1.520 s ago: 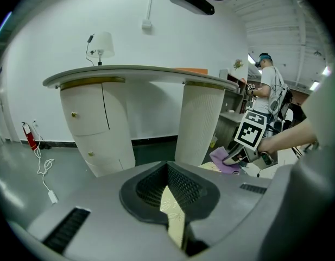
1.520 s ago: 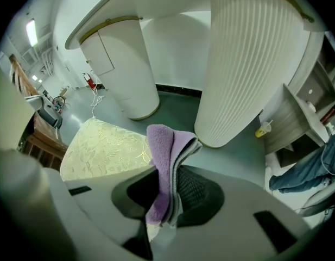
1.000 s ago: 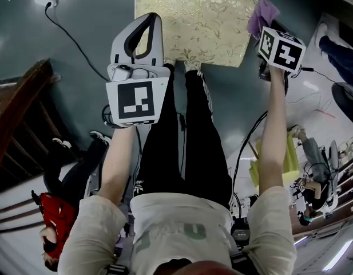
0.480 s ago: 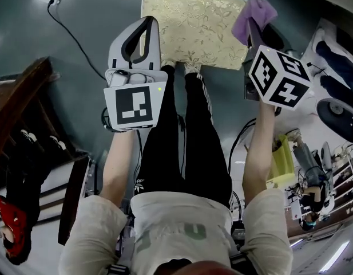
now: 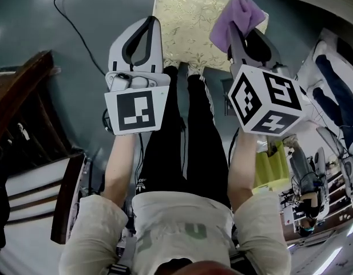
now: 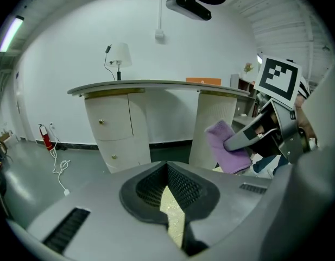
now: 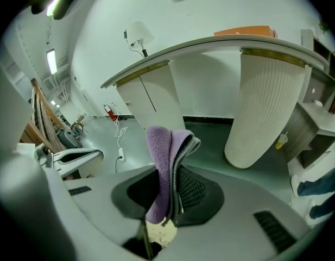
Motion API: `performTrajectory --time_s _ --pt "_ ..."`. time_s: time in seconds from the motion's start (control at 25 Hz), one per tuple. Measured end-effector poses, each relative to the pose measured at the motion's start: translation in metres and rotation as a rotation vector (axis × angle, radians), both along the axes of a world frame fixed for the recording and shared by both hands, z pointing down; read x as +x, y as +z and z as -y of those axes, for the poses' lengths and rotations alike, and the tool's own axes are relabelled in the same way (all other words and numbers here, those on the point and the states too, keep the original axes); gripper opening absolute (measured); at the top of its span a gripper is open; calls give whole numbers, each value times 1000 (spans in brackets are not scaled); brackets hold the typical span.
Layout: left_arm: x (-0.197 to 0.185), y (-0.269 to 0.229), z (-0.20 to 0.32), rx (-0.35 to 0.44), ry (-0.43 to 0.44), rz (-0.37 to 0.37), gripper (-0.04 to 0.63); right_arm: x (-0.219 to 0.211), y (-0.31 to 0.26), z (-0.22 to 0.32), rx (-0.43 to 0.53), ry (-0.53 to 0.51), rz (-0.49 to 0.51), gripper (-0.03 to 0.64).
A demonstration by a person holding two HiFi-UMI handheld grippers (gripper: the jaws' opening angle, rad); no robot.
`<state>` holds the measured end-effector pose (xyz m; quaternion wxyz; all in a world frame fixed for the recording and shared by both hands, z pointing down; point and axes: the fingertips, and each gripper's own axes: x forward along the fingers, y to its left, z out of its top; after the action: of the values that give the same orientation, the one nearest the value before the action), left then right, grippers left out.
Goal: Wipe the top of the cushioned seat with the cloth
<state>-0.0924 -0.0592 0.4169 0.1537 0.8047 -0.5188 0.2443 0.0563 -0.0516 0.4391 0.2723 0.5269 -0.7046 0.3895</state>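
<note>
The gold, leaf-patterned square cushioned seat [image 5: 190,24] sits on the grey-green floor [image 5: 62,67], straight in front of the person's black-trousered legs [image 5: 182,130]. Above the seat's right side, the right gripper [image 5: 238,34] has its jaws pressed together on a folded purple cloth [image 5: 236,15], which stands up out of the jaws with its top flopping over. The cloth is held clear of the seat. The left gripper [image 5: 146,27] hangs over the seat's near left corner with its jaws closed and nothing between them. Only a sliver of gold seat shows through the slit between them.
</note>
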Motion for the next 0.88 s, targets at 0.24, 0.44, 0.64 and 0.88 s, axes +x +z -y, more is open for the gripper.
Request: performTrajectory --time_s 0.24,0.44,0.64,0.88 --pt "-20 8 -6 -5 -21 1 6 -44 19 -5 -16 -36 71 89" --pt "-42 7 -9 -3 -50 17 6 -116 62 -13 -66 -122 199 89" --pt "-61 11 -15 -11 -76 37 6 -164 117 -23 -160 -161 241 89" --pt "-71 16 -21 -24 -93 42 6 -187 152 -33 -242 -183 236 89"
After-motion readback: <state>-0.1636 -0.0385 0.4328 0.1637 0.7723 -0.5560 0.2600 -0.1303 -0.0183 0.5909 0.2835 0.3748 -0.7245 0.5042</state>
